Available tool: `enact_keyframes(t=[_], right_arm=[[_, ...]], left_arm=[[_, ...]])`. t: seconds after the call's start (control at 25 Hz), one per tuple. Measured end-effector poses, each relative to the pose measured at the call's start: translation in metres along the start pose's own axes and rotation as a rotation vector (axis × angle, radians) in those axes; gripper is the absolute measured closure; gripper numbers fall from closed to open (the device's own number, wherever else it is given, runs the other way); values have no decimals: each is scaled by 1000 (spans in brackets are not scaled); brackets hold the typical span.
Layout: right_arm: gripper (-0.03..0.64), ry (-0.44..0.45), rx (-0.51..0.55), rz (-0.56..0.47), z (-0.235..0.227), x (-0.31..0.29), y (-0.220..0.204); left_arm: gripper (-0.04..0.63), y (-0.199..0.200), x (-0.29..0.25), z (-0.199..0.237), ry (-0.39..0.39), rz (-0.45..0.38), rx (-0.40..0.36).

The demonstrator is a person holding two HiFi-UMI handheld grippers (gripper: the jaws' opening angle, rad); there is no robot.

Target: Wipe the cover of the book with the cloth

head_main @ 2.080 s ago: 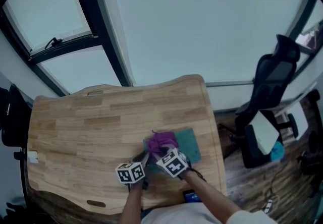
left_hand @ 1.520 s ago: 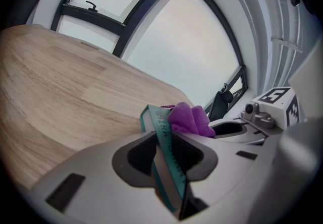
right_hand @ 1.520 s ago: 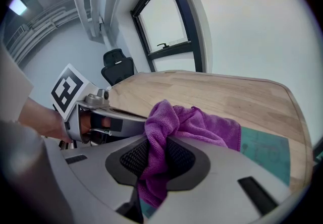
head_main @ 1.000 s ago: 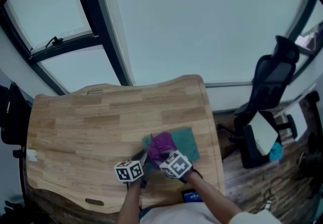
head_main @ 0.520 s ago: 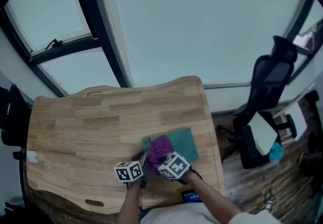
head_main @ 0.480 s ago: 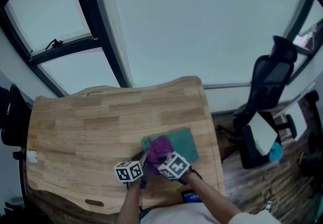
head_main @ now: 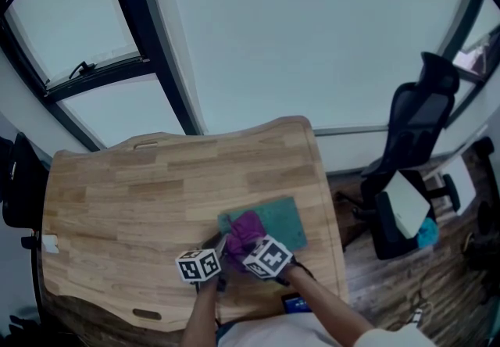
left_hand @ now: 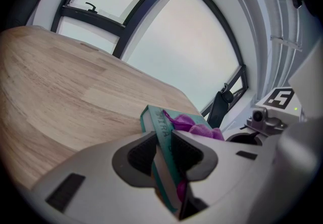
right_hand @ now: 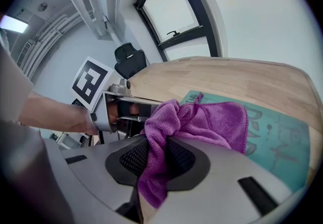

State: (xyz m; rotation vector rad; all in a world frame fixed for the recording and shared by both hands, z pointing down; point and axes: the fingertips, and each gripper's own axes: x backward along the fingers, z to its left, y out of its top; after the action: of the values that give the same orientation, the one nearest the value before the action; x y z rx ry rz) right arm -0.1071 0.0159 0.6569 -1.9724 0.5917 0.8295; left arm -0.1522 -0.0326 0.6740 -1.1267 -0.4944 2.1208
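A teal book (head_main: 277,220) lies flat on the wooden table (head_main: 141,189), near its front right corner. My left gripper (head_main: 221,250) is shut on the book's left edge (left_hand: 162,132), spine between the pads. A purple cloth (head_main: 245,227) rests bunched on the cover's left part. My right gripper (head_main: 251,242) is shut on that cloth (right_hand: 202,122), which spreads from the jaws over the teal cover (right_hand: 275,134). The left gripper's marker cube (right_hand: 91,82) and the hand on it show behind the cloth in the right gripper view.
A black office chair (head_main: 418,130) stands right of the table, on the wood floor. Big windows with dark frames (head_main: 144,33) rise behind the table. The table's right edge (head_main: 334,212) runs close to the book. A dark chair back (head_main: 17,181) is at the far left.
The cloth and my right gripper have slid a little leftward and toward me across the cover. The left gripper and the book have stayed in place.
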Motion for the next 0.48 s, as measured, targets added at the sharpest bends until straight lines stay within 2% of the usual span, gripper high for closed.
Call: enact_keyframes(t=[0.48], right_arm=[[537,-7,13,-7,0,0,1]], left_arm=[[500,0,1,0,-4,1,3]])
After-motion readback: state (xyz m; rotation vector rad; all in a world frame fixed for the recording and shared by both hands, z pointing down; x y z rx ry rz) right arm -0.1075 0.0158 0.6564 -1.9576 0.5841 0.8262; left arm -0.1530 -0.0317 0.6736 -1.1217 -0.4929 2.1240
